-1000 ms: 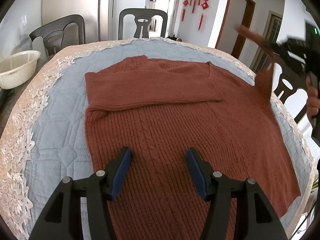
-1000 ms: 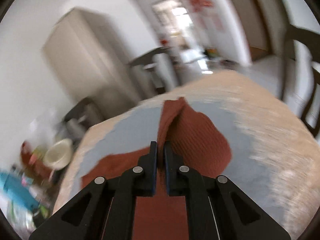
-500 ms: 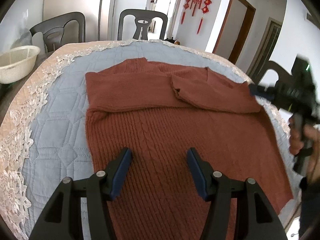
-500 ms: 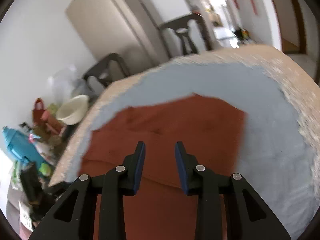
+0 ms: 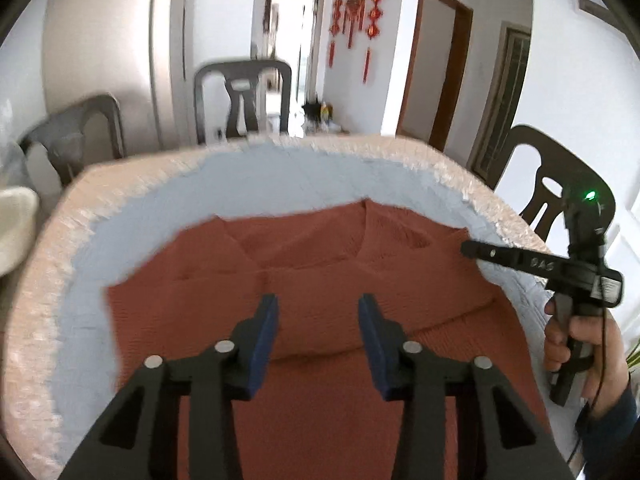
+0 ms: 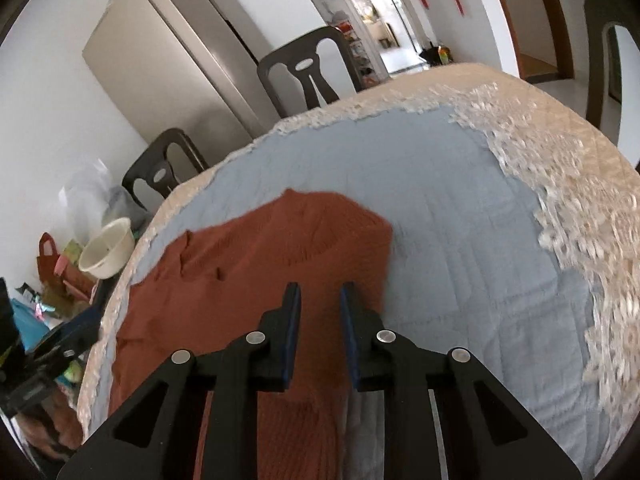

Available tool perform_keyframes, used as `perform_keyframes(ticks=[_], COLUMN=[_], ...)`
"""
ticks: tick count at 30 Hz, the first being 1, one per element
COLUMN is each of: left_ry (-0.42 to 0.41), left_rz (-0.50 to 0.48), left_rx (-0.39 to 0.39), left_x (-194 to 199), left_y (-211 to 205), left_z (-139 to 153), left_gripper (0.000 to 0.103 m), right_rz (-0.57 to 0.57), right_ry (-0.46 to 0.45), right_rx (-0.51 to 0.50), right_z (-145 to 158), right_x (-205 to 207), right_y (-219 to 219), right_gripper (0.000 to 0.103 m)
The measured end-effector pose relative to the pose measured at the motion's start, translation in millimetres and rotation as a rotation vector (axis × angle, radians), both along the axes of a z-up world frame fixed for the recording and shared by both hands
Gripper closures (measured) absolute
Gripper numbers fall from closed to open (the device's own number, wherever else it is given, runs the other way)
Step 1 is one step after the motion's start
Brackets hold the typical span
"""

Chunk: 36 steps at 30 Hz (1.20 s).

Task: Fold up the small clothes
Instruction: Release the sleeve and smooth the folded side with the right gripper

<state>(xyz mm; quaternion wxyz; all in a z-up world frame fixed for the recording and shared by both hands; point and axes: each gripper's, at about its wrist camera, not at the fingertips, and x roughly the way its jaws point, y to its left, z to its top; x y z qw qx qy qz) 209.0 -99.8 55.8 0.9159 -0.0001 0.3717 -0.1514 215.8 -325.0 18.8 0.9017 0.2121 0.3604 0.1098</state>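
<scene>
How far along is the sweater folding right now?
Done: both sleeves lie folded across the sweater's chest. In hand: nothing; the left gripper and right gripper are open above it. Left: folding the body, which lies spread flat on the blue cloth.

Both wrist views low over one shared sweater.

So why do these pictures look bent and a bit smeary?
Both views are fisheye, so the table edge bows into a curve. Left wrist: the lace border and sweater are smeared by motion blur. Right wrist: sharper, though the lace at right streaks.
</scene>
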Motion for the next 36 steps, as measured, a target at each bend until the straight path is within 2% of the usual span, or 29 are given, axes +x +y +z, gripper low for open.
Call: perform_keyframes(ticks=[2,4,7,9,11,13,14,19,23,27,30,33,36], left_ry=[0.068,0.128,0.101,0.102,0.107,0.107,0.106,0.076,0.070,0.092,0.135,0.098,0.039], left_rz=[0.005,0.017,0.003,-0.022,-0.041,-0.050,-0.049,-0.010,0.023,0.046,0.054,0.046,0.028], left_rx=[-0.009,0.011,-0.001,-0.019,-0.009,0.003,0.001,-0.016,0.002,0.003,0.071,0.115,0.119], left_x=[15,26,17,8,4,2,0,0,13,35,46,36,12], left_y=[-6,-11,-12,-14,-20,-20,-19,2,9,7,2,-2,7], left_z=[-19,-39,-39,-37,-38,-39,-38,-25,-18,-26,-44,-40,-29], left_gripper=[0.072,0.074,0.074,0.074,0.074,0.074,0.074,0.074,0.074,0.074,0.073,0.073,0.073], right_rz=[-0.018,-0.026,-0.003,0.069,0.108,0.104,0.094,0.061,0.033,0.007,-0.002,0.026,0.035], right_ry=[0.027,0.061,0.051,0.007,0.047,0.056,0.065,0.085,0.032,-0.005,0.083,0.095,0.083], right_rx=[-0.033,-0.055,-0.077,-0.107,-0.196,-0.219,-0.190,-0.214,-0.236,-0.229,-0.265,-0.300,-0.321], right_z=[-4,-11,-2,6,-2,-10,-10,-8,8,15,-3,-4,7], right_x=[7,8,-14,-33,-38,-38,-38,-42,-40,-13,14,15,-9], right_y=[-1,-3,0,11,24,21,14,8,11,15,14,16,21], right_gripper=[0.083,0.085,0.085,0.085,0.085,0.090,0.090,0.089,0.089,0.087,0.087,0.087,0.087])
